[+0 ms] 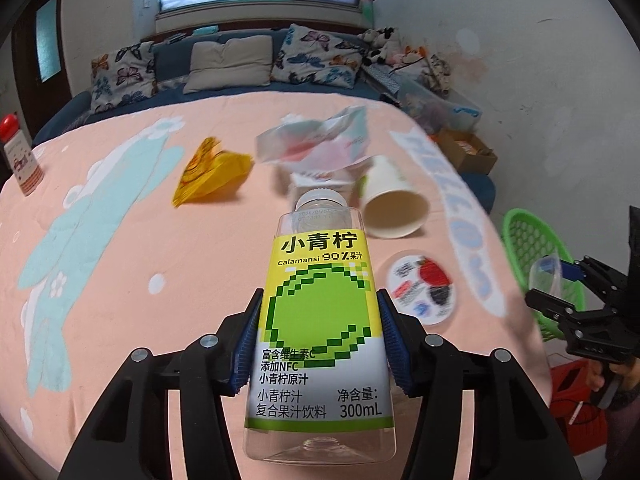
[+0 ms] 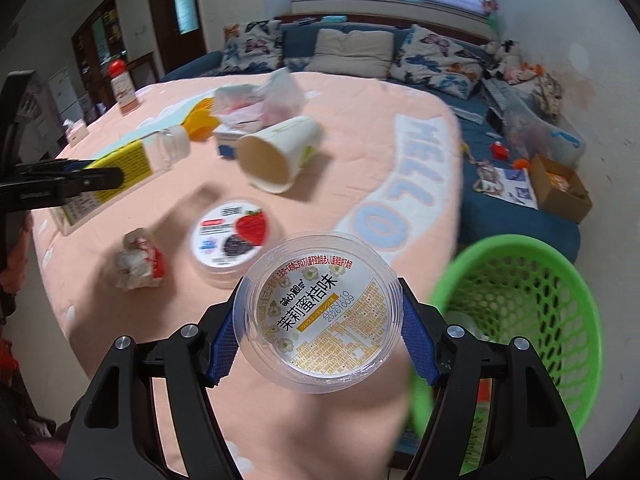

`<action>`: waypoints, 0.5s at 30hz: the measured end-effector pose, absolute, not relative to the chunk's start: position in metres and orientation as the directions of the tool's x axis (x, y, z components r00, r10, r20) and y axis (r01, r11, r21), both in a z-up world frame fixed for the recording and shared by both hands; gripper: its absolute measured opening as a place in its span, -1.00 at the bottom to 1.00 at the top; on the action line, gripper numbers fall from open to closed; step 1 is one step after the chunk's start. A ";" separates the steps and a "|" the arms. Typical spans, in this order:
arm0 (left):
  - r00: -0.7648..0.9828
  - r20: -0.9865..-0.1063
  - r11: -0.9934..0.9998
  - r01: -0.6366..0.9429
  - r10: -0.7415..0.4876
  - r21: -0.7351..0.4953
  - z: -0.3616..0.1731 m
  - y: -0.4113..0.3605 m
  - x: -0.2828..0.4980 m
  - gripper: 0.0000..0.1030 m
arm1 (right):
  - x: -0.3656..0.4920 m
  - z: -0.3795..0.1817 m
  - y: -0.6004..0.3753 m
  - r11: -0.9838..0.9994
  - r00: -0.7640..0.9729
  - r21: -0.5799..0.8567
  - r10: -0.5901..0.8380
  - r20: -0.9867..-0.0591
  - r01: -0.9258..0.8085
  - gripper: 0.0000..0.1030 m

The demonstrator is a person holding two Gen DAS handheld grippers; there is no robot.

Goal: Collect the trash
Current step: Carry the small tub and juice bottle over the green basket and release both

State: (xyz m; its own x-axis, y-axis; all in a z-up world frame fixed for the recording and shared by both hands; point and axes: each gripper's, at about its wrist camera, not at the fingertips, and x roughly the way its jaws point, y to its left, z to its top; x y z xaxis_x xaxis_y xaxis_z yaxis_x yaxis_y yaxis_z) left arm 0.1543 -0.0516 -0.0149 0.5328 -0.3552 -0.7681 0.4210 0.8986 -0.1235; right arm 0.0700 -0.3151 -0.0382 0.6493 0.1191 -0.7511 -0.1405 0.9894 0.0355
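Two-handed trash collection over a pink blanket (image 1: 140, 280). Left gripper (image 1: 320, 344) clamped on an empty juice bottle (image 1: 320, 320) — blue pads (image 1: 250, 344) pressed against the labelled flanks, cap pointing away, bottle lifted clear of the blanket. Right gripper (image 2: 318, 332) closed around a clear jelly cup (image 2: 320, 312), printed lid facing the camera, held beyond the blanket's edge, just beside the rim of the green basket (image 2: 560, 264). Still lying on the blanket: paper cup (image 2: 278, 156) on its side, a second lidded cup (image 2: 232, 234) with fruit print, crumpled wrapper (image 2: 138, 264), yellow wrapper (image 1: 212, 172), plastic bag (image 1: 316, 144). Step in hand, judged: deposit of the jelly cup. For a clean drop — carry further right until squarely above the basket mouth, lower near the rim, then release; early opening likely to bounce the cup off the rim to the floor. Bottle best kept gripped and level, well apart from the right gripper, until the basket mouth is free.
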 end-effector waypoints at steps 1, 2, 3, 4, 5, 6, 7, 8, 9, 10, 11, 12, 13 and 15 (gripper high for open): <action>0.531 -0.763 0.893 0.431 -0.368 -0.131 -0.011 -0.057 0.153 0.02 | 0.069 -0.038 -0.320 0.991 0.652 0.031 0.107 -0.751 -0.128 0.35; 0.530 -0.759 0.887 0.441 -0.379 -0.135 -0.008 -0.062 0.151 0.02 | 0.067 -0.037 -0.327 0.994 0.654 0.023 0.091 -0.751 -0.111 0.35; 0.530 -0.754 0.881 0.453 -0.388 -0.135 -0.004 -0.069 0.149 0.02 | 0.066 -0.037 -0.333 0.995 0.656 0.017 0.077 -0.751 -0.097 0.35; 0.530 -0.750 0.876 0.462 -0.396 -0.136 -0.002 -0.074 0.148 0.02 | 0.064 -0.037 -0.343 0.997 0.656 0.011 0.058 -0.753 -0.076 0.35; 0.529 -0.745 0.869 0.476 -0.406 -0.136 0.001 -0.081 0.146 0.02 | 0.062 -0.038 -0.351 0.998 0.655 0.003 0.041 -0.754 -0.059 0.35; 0.529 -0.742 0.864 0.486 -0.413 -0.134 0.004 -0.087 0.144 0.02 | 0.061 -0.038 -0.360 0.999 0.654 -0.008 0.017 -0.756 -0.036 0.35; 0.526 -0.737 0.855 0.502 -0.423 -0.133 0.007 -0.096 0.143 0.02 | 0.059 -0.039 -0.367 1.000 0.652 -0.013 0.003 -0.759 -0.020 0.35; 0.522 -0.735 0.847 0.514 -0.433 -0.134 0.009 -0.104 0.142 0.02 | 0.057 -0.040 -0.375 1.000 0.647 -0.016 -0.011 -0.762 -0.002 0.35; 0.516 -0.733 0.838 0.527 -0.444 -0.137 0.011 -0.113 0.141 0.02 | 0.056 -0.041 -0.383 1.000 0.644 -0.020 -0.027 -0.765 0.017 0.35; 0.511 -0.731 0.832 0.537 -0.452 -0.138 0.013 -0.120 0.140 0.02 | 0.054 -0.043 -0.394 0.999 0.638 -0.026 -0.047 -0.769 0.042 0.35; 0.505 -0.729 0.824 0.549 -0.461 -0.140 0.014 -0.127 0.139 0.02 | 0.052 -0.044 -0.402 0.998 0.633 -0.029 -0.061 -0.772 0.060 0.35; 0.500 -0.728 0.816 0.560 -0.470 -0.142 0.015 -0.134 0.138 0.02 | 0.050 -0.045 -0.411 0.996 0.628 -0.032 -0.076 -0.774 0.081 0.35; 0.492 -0.726 0.806 0.574 -0.480 -0.144 0.016 -0.144 0.137 0.02 | 0.048 -0.047 -0.420 0.994 0.623 -0.034 -0.090 -0.777 0.100 0.36; 0.477 -0.724 0.786 0.601 -0.499 -0.146 0.018 -0.164 0.135 0.02 | 0.044 -0.051 -0.433 0.990 0.612 -0.045 -0.116 -0.783 0.130 0.36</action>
